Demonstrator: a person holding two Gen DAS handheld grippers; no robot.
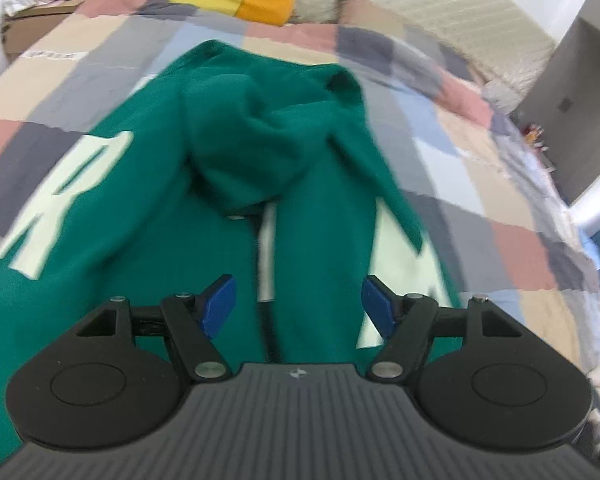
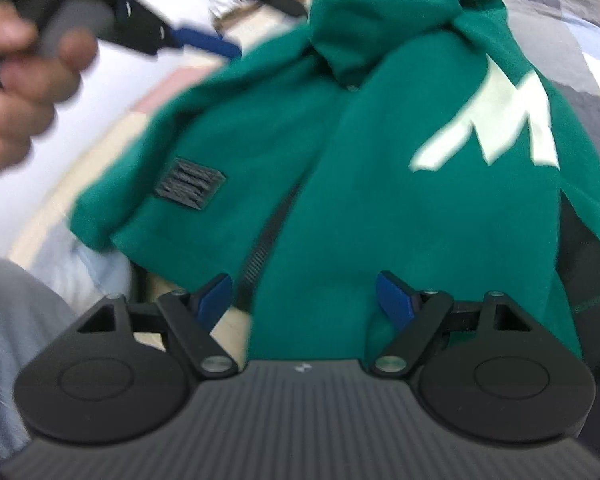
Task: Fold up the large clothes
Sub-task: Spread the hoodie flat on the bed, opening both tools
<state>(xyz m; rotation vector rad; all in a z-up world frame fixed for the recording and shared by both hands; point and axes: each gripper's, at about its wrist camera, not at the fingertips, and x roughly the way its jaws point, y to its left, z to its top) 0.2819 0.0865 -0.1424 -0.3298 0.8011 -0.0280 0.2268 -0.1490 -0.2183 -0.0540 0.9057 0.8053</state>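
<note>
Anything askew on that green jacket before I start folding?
Yes. The green jacket isn't spread flat on the patchwork quilt: its hood is bunched in a lump over the chest, and the zipper hangs partly open. Nothing looks damaged.

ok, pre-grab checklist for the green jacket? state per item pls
1. Left tongs open, nothing between them: ok.
2. Right tongs open, not gripping: ok.
3. Green jacket lying on the patchwork blanket: ok.
4. Jacket spread flat: not ok, hood bunched in the middle.
5. Zip closed: cannot tell, blurred.
6. Hem under right tongs: cannot tell.
</note>
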